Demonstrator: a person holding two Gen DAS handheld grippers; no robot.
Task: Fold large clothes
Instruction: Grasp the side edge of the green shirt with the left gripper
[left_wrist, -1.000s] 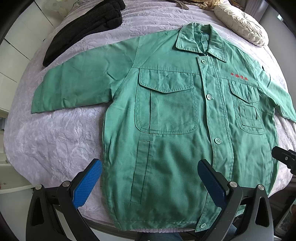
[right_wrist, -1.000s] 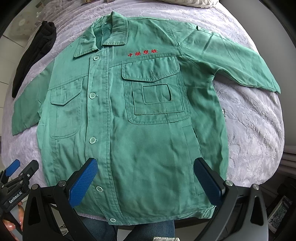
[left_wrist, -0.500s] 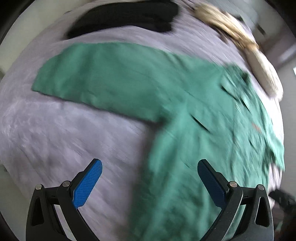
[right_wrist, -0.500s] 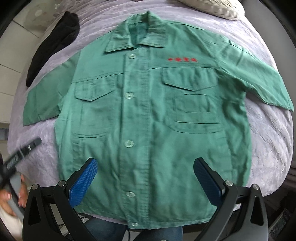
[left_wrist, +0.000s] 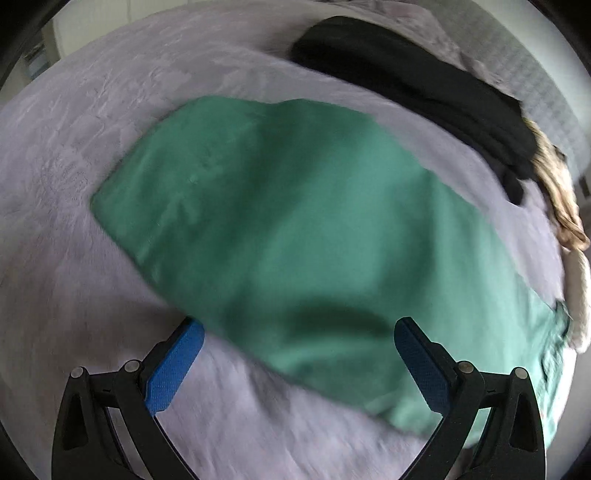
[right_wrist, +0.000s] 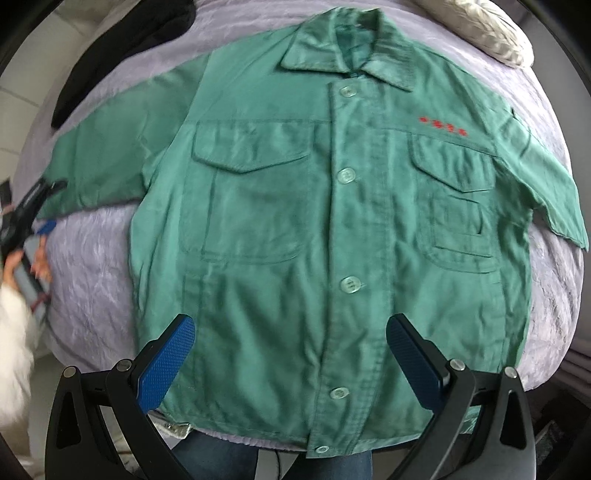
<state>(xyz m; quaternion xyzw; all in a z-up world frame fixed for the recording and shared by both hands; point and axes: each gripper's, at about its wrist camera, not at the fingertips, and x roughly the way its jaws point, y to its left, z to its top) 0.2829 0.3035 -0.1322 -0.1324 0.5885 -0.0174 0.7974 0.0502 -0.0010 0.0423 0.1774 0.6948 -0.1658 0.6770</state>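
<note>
**Q:** What carries the work, and where is the garment?

**A:** I log a bed (right_wrist: 92, 266) under a lilac textured cover. The green jacket (right_wrist: 332, 221) lies flat on it, front up and buttoned, collar at 12 o'clock and hem at 6 in my right wrist view. Its sleeves run out toward 9 and 3 o'clock.

**Q:** Other items on the bed?

**A:** A black garment (left_wrist: 413, 85) at 1 o'clock in my left view, beyond the jacket sleeve (left_wrist: 295, 229), which crosses that frame from 10 to 4 o'clock. A pale cushion (right_wrist: 495, 33) sits at 1 o'clock in the right view. The left view is motion-blurred, so I note no fine detail.

**Q:** Tools?

**A:** My left tool (left_wrist: 297, 354) has its fingers spread wide with nothing between them, over the sleeve's lower edge. My right tool (right_wrist: 291, 354) is likewise wide and empty, over the jacket's lower front. Red lettering (right_wrist: 443, 127) marks the chest at 2 o'clock; the buttons (right_wrist: 347, 173) run down the middle.
</note>
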